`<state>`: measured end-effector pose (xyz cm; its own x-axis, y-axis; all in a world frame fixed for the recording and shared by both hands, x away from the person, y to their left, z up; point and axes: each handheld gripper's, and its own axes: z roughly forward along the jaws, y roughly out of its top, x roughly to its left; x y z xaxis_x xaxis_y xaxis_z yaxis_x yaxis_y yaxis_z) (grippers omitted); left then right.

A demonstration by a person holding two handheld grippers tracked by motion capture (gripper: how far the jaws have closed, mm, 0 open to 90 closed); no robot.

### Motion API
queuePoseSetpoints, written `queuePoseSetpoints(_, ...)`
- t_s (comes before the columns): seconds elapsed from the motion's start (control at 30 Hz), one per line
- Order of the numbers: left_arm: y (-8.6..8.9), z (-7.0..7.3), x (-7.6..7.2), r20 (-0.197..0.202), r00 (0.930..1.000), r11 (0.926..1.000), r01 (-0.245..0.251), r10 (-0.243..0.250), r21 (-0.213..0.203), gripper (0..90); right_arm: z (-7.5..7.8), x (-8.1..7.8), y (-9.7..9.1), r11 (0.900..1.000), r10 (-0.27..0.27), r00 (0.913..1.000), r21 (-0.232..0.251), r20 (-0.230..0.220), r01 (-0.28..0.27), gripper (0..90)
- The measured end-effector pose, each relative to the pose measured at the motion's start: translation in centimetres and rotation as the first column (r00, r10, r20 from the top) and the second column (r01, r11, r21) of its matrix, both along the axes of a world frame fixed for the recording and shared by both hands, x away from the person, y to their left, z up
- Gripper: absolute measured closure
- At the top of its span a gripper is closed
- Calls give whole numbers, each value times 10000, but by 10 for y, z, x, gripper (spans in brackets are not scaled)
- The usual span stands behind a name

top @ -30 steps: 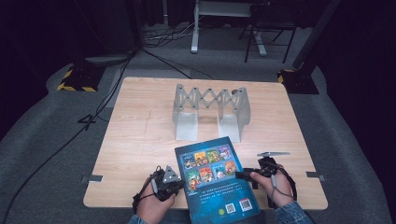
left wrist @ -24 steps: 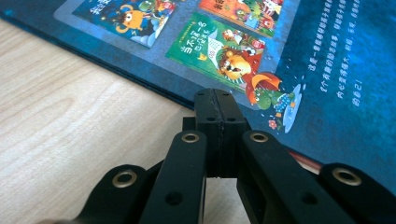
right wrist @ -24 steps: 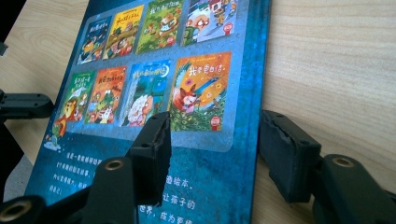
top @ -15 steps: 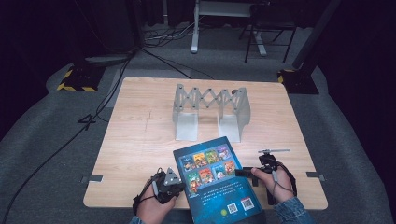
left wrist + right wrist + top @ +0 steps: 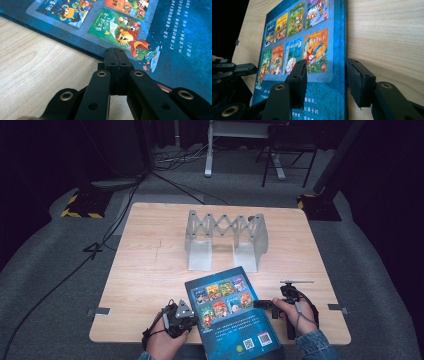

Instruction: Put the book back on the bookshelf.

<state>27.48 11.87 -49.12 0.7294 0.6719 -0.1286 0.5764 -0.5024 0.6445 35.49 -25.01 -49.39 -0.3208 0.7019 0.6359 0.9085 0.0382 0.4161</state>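
Book (image 5: 329, 100) edge between right gripper (image 5: 325, 82) jaws, unpinched.

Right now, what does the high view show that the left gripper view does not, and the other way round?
The high view adds the grey folding metal rack standing beyond the blue book, the whole outline of the wooden table, and the cables on the dark floor. The left gripper view adds close detail: the left tongs closed tip to tip at the book's edge, and a small lion picture printed on the cover. Both share the blue book and the wooden table.
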Motion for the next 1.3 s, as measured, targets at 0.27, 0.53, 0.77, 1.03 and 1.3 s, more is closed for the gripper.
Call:
queuePoseSetpoints(0.27, -2, 2, -1, 43, 10000, 9997, -58, 57, 236, 900, -5, -5, -1, 9977, -75, 9996, 668, -272, 93, 521)
queuePoseSetpoints(0.53, -1, 3, -1, 84, 9999, 9999, -79, 78, 127, 899, 0, -5, -3, 9965, -2, 9991, 838, -434, 39, 572)
queuePoseSetpoints(0.77, -15, 13, -7, 664, 9973, 9995, 299, -305, 112, 889, 42, -16, 10, 9792, 1011, 9933, 1711, 557, -1092, 716)
queuePoseSetpoints(1.03, 0, 11, -3, 232, 9997, 9926, 147, -120, -1207, 892, 49, -23, 29, 9576, 1470, 9867, 2401, 688, -1594, 695)
queuePoseSetpoints(1.3, 4, 15, -4, 439, 9988, 9969, -173, 207, -767, 892, 59, -26, 64, 9520, 2765, 9551, 1054, 1065, -2874, 709)
